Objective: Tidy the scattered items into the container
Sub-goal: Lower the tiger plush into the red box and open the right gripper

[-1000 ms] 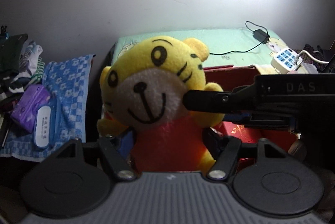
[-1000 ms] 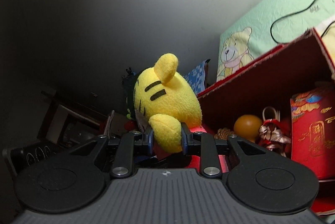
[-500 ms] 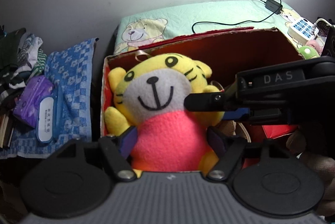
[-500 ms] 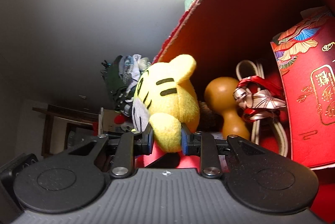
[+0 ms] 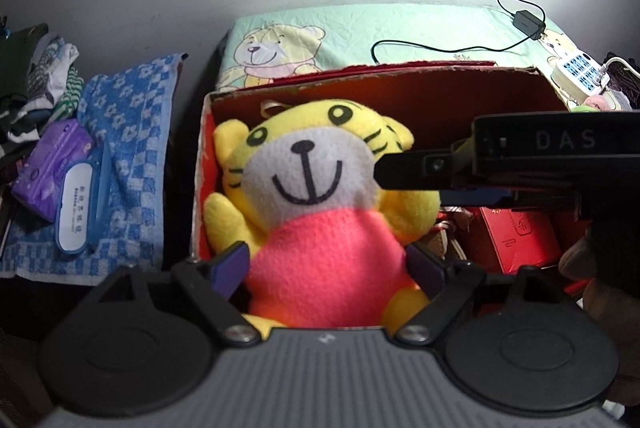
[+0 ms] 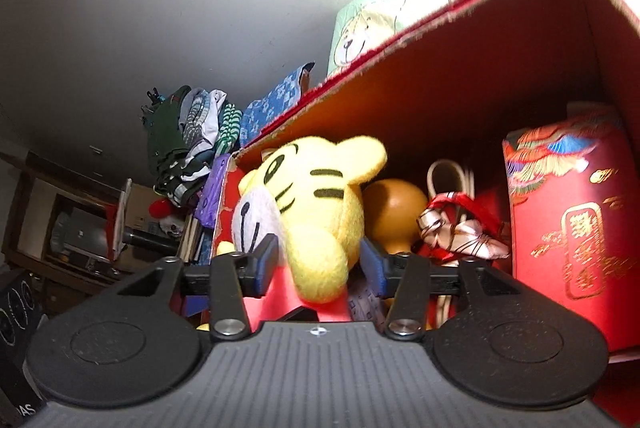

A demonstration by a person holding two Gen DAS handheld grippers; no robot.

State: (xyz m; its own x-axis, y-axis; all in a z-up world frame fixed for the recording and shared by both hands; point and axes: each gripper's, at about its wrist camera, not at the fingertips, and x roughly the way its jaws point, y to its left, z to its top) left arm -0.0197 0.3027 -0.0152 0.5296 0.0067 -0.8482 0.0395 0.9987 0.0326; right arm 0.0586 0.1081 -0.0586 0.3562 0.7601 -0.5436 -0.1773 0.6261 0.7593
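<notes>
Grey wall rose behind a bear-print bed sheet [image 5: 360,28] bearing the red box [image 5: 440,84]. Inside it sat the tiger plush [image 5: 320,196], both tools spread beside it: left tool [image 5: 326,264], right tool [image 6: 318,264]. Only the right view showed the gourd [image 6: 394,212].

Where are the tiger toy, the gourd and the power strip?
tiger toy [image 5: 320,252], left wrist view, on its pink belly.
gourd [image 6: 394,214], right wrist view, on its round body.
power strip [image 5: 580,70], left wrist view, on its blue sockets.
</notes>
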